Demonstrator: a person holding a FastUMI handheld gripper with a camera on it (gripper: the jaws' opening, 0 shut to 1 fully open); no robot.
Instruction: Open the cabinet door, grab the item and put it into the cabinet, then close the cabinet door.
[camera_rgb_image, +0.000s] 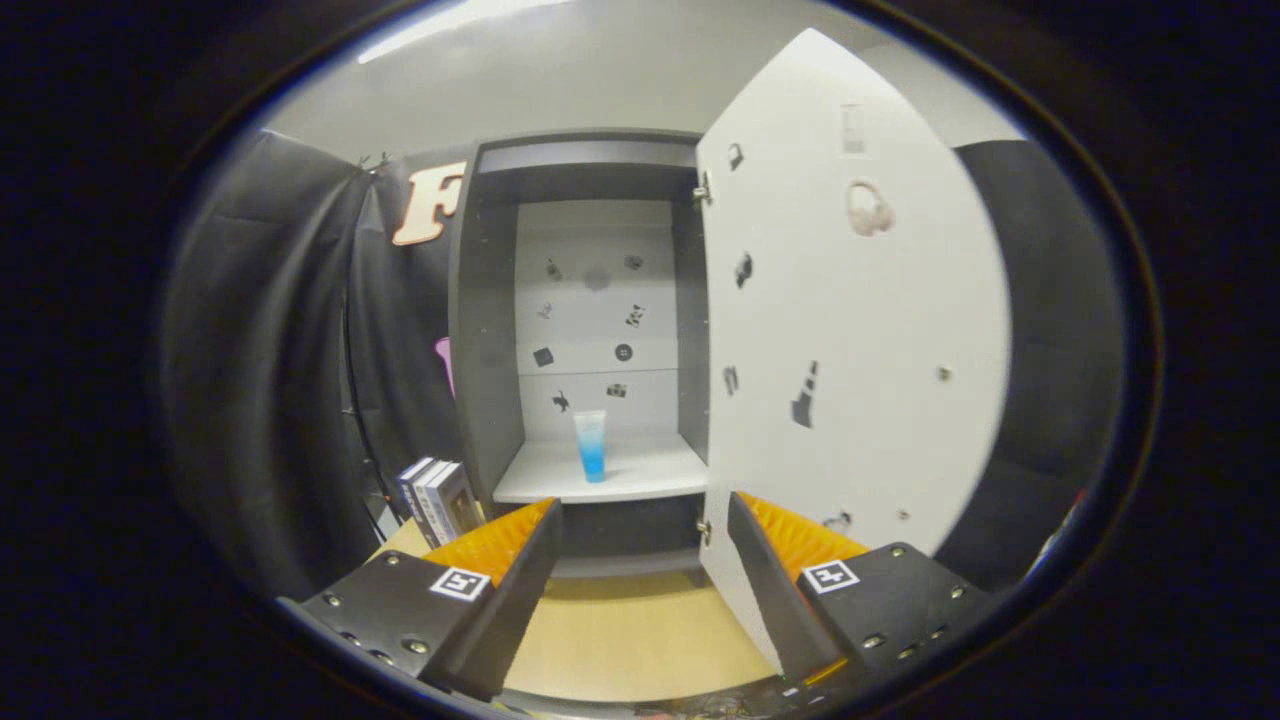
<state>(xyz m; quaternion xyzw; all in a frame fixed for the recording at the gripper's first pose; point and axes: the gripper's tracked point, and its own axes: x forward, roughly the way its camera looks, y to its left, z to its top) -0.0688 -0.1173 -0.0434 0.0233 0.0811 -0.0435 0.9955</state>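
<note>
The gripper points level and straight forward, its two fingers spread wide apart with a broad empty gap between them. Nothing is held, and neither pad touches anything. Both fingers sit at about the same height, angled slightly inward toward their tips.

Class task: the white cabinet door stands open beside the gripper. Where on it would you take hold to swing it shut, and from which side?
Grip the cabinet door at its free lower edge, nearest the open gripper, coming from in front. It hinges at the cabinet, so that edge likely swings easiest. The blue tube already stands inside.
</note>
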